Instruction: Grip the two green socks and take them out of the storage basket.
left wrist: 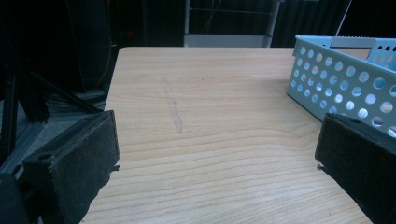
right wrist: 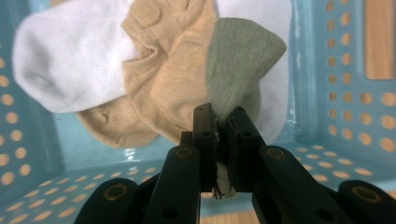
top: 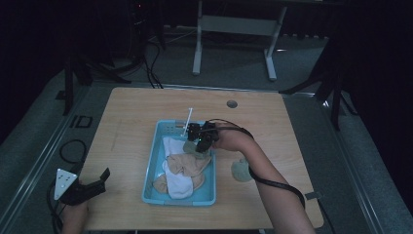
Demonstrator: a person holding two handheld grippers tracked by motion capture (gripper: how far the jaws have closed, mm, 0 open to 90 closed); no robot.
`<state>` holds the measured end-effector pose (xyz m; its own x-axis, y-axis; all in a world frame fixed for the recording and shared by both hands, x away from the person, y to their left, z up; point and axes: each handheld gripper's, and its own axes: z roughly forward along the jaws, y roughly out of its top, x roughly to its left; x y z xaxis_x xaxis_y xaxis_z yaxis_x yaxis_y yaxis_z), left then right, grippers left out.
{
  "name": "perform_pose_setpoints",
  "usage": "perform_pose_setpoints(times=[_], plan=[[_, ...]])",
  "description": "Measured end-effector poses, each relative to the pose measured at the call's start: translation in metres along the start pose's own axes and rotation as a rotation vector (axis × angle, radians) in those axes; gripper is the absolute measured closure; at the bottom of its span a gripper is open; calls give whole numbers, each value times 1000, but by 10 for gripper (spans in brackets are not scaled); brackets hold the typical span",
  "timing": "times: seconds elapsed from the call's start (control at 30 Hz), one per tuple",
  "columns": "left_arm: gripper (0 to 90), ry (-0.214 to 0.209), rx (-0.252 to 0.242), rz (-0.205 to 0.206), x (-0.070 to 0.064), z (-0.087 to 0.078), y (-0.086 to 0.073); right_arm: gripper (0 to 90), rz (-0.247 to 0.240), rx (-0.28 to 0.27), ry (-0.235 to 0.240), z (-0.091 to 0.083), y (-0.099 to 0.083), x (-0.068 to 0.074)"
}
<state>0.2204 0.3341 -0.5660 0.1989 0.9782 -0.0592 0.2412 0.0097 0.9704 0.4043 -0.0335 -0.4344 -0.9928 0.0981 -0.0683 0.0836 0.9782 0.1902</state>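
Note:
A light blue perforated basket (top: 153,165) stands in the middle of the wooden table (top: 131,112). In it lie white socks (top: 179,185) and tan socks (top: 187,165). My right gripper (top: 202,140) hovers over the basket's far end, shut on a grey-green sock (right wrist: 238,60) that hangs over the tan sock (right wrist: 163,79) and the white sock (right wrist: 70,60). Another grey-green sock (top: 240,170) lies on the table to the right of the basket. My left gripper (top: 100,179) rests at the table's front left corner, open with nothing between its pads (left wrist: 74,163); the basket wall (left wrist: 336,79) is to its right.
A round hole (top: 232,104) sits near the table's far edge. A thin white stick (top: 187,121) leans at the basket's far rim. Beyond the table stand a grey frame (top: 234,29) and cables on the floor.

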Motion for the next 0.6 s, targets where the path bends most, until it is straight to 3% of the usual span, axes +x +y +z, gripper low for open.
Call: perform_pose_setpoints(times=[0.3,0.6], plan=[[0,0,0,2,0,0,0,837,-6,-53,-20,-33,-3,3],[0,1,-2,-2,-1,0,0,837,15,-93,-49,-66,-16,2]])
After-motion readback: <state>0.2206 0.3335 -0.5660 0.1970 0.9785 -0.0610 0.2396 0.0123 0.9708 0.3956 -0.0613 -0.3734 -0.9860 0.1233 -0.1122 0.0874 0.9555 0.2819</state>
